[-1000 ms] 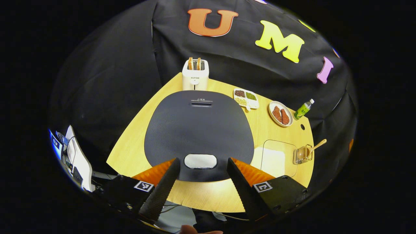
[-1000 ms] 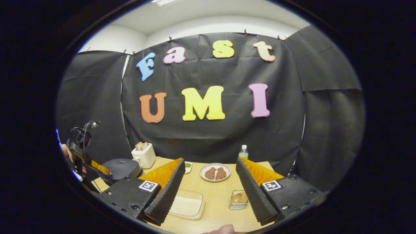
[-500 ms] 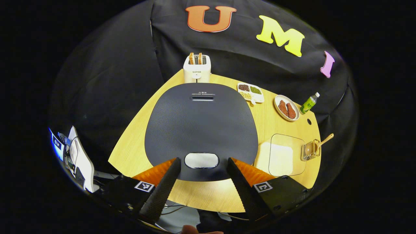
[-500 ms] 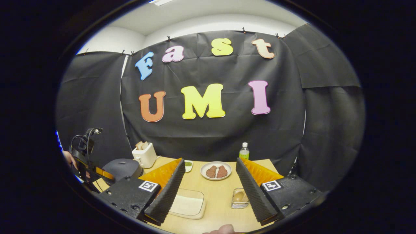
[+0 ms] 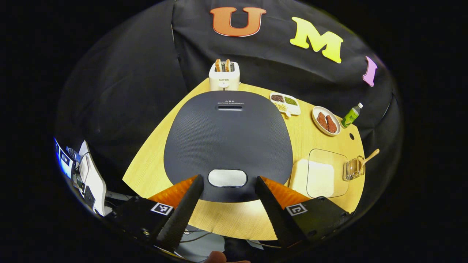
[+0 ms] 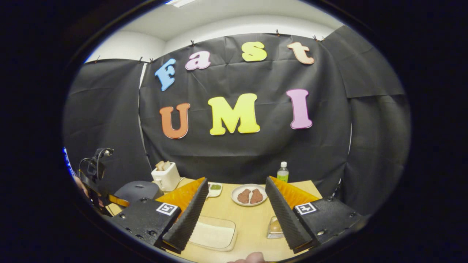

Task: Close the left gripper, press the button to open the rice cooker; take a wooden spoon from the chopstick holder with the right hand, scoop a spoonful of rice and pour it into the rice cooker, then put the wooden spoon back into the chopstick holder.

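Fingers wide apart on the left gripper (image 5: 226, 204), nothing between them, and they're hanging right over the near edge of the rice cooker (image 5: 226, 142). Its pale oval button (image 5: 227, 178) sits squarely in the gap between the tips (lid down, dark and textured). Out past the cooker, a white toaster (image 5: 224, 75) with two slices up top, then a divided dish of beans (image 5: 285, 102), a plate of browned meat (image 5: 326, 121) and a green bottle (image 5: 352, 115) along the wooden table (image 5: 150, 168). To the right, a clear container of rice (image 5: 321, 177), and beside it the wire chopstick holder (image 5: 353, 169) with the wooden spoon (image 5: 369, 157) leaning out.

Over to the right gripper (image 6: 236, 215): fingers spread too, empty, held above the table with the rice container below.
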The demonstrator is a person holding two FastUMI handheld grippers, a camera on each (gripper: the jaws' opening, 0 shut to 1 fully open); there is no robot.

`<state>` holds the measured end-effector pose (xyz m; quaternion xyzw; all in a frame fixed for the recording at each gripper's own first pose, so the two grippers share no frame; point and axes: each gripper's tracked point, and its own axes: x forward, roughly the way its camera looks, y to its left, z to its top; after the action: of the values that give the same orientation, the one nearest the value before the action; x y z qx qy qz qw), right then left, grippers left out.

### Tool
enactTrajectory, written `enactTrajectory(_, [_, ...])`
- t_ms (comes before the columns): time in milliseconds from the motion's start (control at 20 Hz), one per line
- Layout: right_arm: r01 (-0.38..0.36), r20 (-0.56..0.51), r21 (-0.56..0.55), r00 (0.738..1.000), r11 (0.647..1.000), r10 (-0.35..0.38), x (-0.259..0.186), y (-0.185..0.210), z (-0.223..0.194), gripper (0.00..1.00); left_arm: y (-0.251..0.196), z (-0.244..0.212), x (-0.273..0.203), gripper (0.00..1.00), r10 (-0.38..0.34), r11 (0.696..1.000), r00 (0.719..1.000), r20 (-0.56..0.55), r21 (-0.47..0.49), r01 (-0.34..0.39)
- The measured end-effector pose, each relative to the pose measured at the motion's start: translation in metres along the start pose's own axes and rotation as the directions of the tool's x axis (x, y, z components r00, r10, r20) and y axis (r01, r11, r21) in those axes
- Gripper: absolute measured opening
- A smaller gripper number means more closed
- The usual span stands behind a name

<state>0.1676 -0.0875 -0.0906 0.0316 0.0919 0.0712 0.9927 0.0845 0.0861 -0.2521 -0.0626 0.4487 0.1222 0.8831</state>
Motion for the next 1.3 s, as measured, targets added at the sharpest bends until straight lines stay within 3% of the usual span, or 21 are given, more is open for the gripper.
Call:
enactTrajectory(250, [-0.035,0.053,-0.037,0.998,0.999,0.037,0.01,0.008,0.009,0.97,-0.006,0.004,-0.001,0.96,0.006,1.0,0.999,0.052,0.001,-0.006])
enactTrajectory(400, [-0.061,0.042,-0.024,0.997,0.998,0.062,-0.002,0.023,0.01,1.0,-0.019,0.017,-0.019,0.96,-0.032,0.998,0.99,0.134,-0.056,0.04])
enactTrajectory(550, [-0.051,0.043,-0.034,0.998,0.998,0.052,-0.024,0.033,0.018,1.0,-0.036,0.035,-0.055,0.96,-0.109,0.991,0.954,0.278,-0.047,0.127])
enactTrajectory(750, [-0.034,0.06,-0.042,0.998,0.999,0.037,-0.07,0.056,0.032,1.0,-0.059,0.039,-0.124,0.95,-0.199,0.977,0.866,0.458,0.023,0.213])
enactTrajectory(900, [-0.023,0.042,-0.009,0.999,1.0,0.024,-0.106,0.074,0.028,0.96,-0.084,0.02,-0.189,0.95,-0.315,0.949,0.768,0.557,0.184,0.255])
enactTrajectory(1000, [0.008,0.047,-0.009,0.999,1.0,-0.008,-0.135,0.077,0.031,1.0,-0.098,0.011,-0.224,0.95,-0.375,0.927,0.693,0.616,0.252,0.278])
enactTrajectory(1050, [0.017,0.058,-0.011,0.998,1.0,-0.016,-0.149,0.081,0.035,0.97,-0.102,0.01,-0.243,0.95,-0.39,0.921,0.652,0.65,0.276,0.276])
enactTrajectory(1300, [0.062,0.129,-0.026,0.99,0.998,-0.059,-0.218,0.088,0.044,1.0,-0.091,-0.016,-0.295,0.95,-0.383,0.924,0.574,0.724,0.285,0.257])
